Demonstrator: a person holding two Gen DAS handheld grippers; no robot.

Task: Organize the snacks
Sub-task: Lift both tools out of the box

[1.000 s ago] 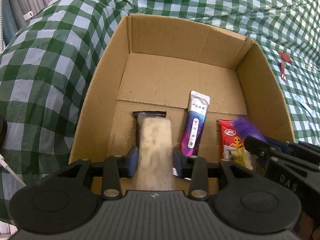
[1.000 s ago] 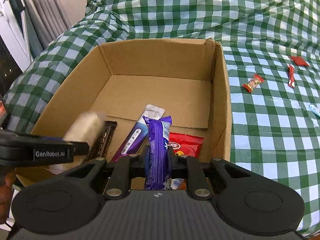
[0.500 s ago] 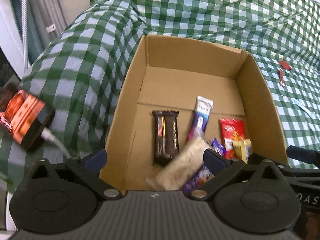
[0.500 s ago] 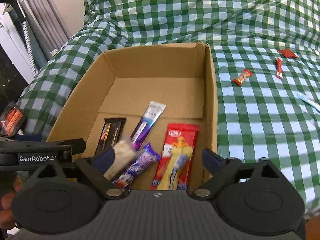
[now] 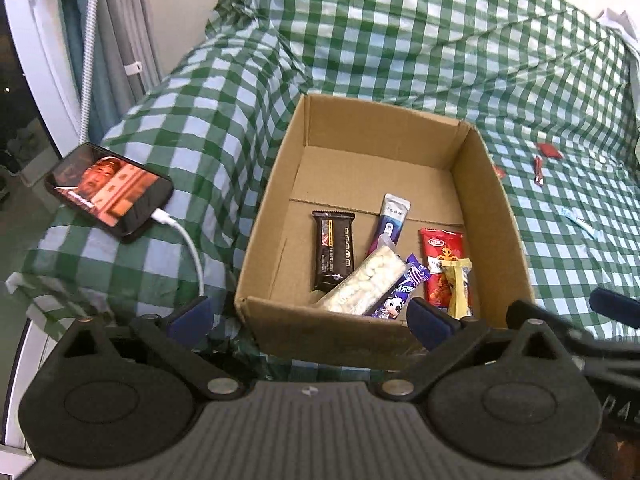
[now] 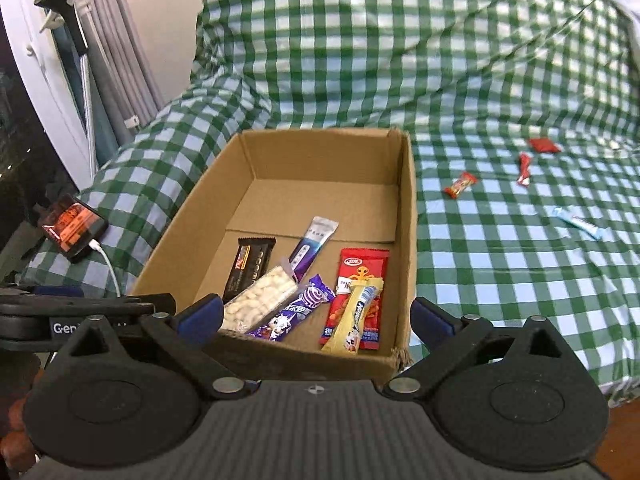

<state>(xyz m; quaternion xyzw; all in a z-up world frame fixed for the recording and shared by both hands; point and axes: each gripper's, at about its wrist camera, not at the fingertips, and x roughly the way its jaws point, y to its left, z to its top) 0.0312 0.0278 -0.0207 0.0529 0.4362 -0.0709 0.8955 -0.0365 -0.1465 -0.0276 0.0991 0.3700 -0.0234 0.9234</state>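
A bed cover (image 6: 500,280) of soft green-and-white check, creased and rumpled, fills the scene beyond both claws. On it, directly ahead of both, sits an open-topped box (image 5: 508,240) of plain brown corrugated cardboard, rectangular, flaps folded flat inside.

Contents, at the near end of the box: a red foil packet (image 6: 362,280) with a yellow stick wrapper (image 6: 352,320) across it; a clear sleeve of pale puffed pieces (image 6: 260,296) lying aslant; a glossy black bar (image 5: 332,252); a purple cartoon-printed wrapper (image 6: 296,308); a slim white-to-purple sachet (image 5: 390,220).

The left gripper (image 5: 312,316) stands with jaws wide apart, nothing between them; its jaws have just been opening. The right gripper (image 6: 316,312) likewise: wide apart, empty, just opened.

The right view alone shows four loose snacks (image 6: 460,185) on the cover to the right of the box, well apart. The left view shows most clearly a lit phone (image 5: 108,188) on a white cable, left of the box.

Grey curtains (image 6: 120,60) hang at far left.
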